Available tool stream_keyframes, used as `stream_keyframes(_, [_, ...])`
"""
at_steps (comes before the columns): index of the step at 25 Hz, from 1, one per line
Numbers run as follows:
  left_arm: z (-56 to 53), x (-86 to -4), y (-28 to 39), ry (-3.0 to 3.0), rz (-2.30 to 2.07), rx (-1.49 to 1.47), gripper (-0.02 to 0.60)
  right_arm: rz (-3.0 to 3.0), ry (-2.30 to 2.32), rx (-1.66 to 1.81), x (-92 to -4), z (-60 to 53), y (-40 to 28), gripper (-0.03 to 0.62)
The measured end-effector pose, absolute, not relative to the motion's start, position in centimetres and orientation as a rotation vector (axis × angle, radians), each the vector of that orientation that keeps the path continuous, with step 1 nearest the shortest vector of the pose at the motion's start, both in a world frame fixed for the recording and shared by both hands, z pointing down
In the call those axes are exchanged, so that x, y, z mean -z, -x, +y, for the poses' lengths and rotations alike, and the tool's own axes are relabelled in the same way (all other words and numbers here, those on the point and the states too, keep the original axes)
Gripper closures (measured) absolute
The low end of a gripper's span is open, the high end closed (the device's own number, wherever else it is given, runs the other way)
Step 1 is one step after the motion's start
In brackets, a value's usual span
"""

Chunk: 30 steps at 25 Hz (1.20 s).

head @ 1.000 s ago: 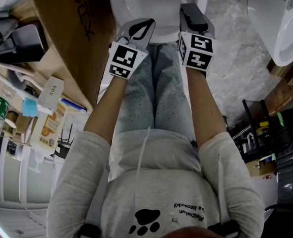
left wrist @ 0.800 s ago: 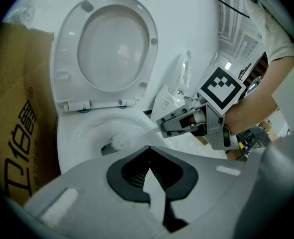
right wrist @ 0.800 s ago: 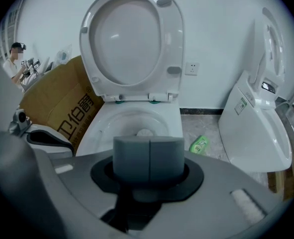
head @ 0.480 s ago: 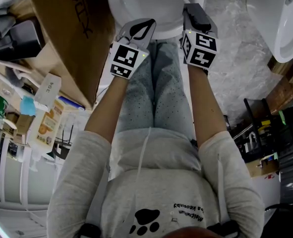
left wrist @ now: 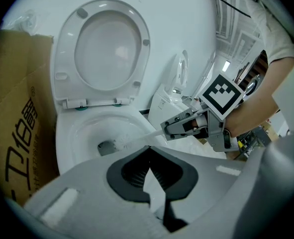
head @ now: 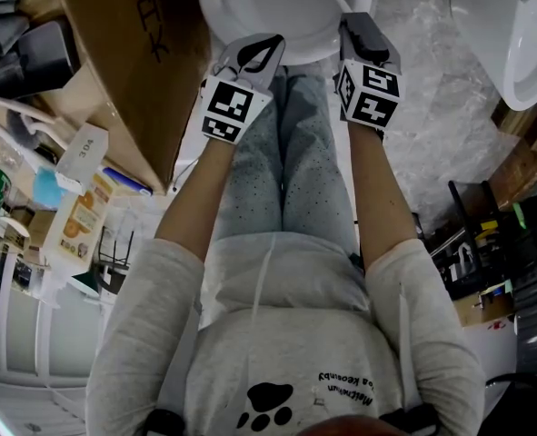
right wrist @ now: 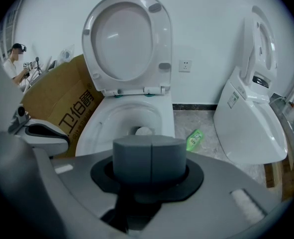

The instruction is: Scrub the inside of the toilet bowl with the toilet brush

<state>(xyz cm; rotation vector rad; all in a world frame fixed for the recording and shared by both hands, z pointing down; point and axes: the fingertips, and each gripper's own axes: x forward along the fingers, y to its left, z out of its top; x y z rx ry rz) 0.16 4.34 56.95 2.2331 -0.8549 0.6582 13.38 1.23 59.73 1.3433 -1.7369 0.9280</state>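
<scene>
Centre: toilet bowl (right wrist: 99,128), seat and lid (right wrist: 124,39) raised upright. Just beside it on the left: cardboard box (right wrist: 57,108). To the right, apart: second toilet (right wrist: 251,123). Right gripper (left wrist: 167,128) clenched on the white handle of the toilet brush (left wrist: 109,146), with the bristle head down inside the bowl near the drain. Left gripper (left wrist: 149,151) closed on nothing, beside the right one over the near rim. On the floor between the toilets: green bottle (right wrist: 195,139).

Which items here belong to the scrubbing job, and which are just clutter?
In use: toilet bowl, toilet brush, right gripper.
Lying about: cardboard box, green bottle, second toilet.
</scene>
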Motion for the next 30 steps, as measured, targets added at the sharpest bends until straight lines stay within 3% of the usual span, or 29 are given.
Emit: stream_keyframes(30, [8.5,-56.1,2.1,-2.204,-0.914,-0.631,0.578,-1.685,-1.176,-1.052,-61.6,8.6,-8.1,0.442])
